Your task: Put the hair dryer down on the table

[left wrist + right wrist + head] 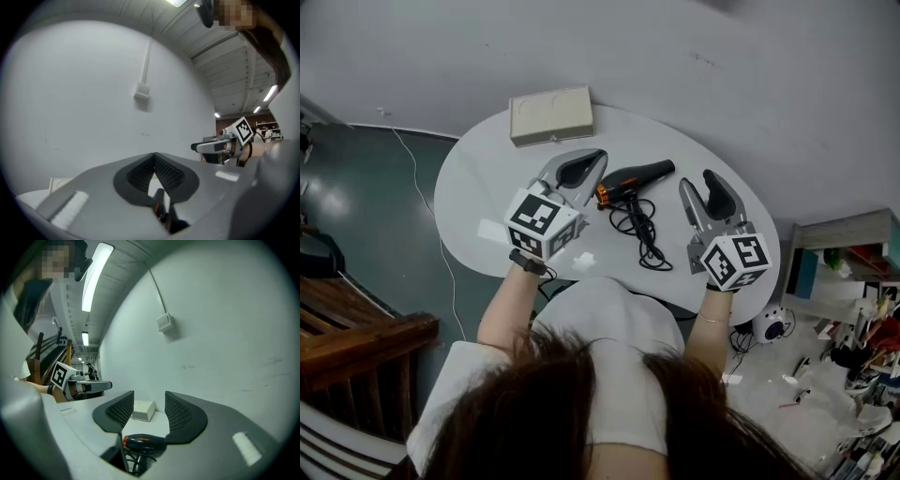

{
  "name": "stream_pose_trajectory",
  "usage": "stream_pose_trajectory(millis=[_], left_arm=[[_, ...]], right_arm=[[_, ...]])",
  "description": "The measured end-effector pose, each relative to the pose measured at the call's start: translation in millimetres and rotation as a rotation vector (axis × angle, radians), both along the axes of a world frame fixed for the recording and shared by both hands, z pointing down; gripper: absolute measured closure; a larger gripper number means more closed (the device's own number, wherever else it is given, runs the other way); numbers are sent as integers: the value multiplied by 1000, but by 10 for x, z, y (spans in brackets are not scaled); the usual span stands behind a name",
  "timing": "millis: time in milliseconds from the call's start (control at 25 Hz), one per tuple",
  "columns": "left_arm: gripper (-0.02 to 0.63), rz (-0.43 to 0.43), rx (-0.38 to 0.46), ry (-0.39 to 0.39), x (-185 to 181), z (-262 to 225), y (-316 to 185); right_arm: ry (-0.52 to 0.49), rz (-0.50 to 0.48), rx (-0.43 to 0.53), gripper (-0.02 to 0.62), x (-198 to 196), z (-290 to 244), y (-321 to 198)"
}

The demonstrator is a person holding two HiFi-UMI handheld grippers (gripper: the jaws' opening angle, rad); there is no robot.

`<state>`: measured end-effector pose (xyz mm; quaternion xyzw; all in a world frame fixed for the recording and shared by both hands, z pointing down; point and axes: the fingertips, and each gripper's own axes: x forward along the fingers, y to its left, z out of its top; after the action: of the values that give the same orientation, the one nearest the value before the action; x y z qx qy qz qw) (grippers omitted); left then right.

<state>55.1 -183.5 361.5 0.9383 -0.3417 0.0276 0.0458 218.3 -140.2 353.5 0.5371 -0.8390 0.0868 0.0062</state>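
Observation:
The black hair dryer (634,178) with an orange ring lies on its side on the white round table (478,187), and its cord (643,232) is coiled in front of it. My left gripper (589,161) hovers just left of the dryer with its jaws shut and nothing between them. My right gripper (709,190) hovers to the dryer's right, open and empty. In the right gripper view the hair dryer (143,442) shows low between the spread fingers (180,416), apart from them. The left gripper view shows closed fingertips (154,157).
A beige flat box (551,114) sits at the table's far edge, against the grey wall. A small white scrap (584,260) lies near the front edge. Shelves and clutter (853,281) stand on the floor to the right, a wooden frame (356,337) to the left.

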Motion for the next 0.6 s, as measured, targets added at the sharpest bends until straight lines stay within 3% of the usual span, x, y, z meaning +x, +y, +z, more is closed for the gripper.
stream_pose_trajectory(millis=[320,600], left_arm=[[548,-1,-5,35,16,-45,-1],[548,-7,-15,53,17,-49,-40]], right_arm=[[17,40,53,523,139,-134,77],[24,98,77,594,318,-206,91]])
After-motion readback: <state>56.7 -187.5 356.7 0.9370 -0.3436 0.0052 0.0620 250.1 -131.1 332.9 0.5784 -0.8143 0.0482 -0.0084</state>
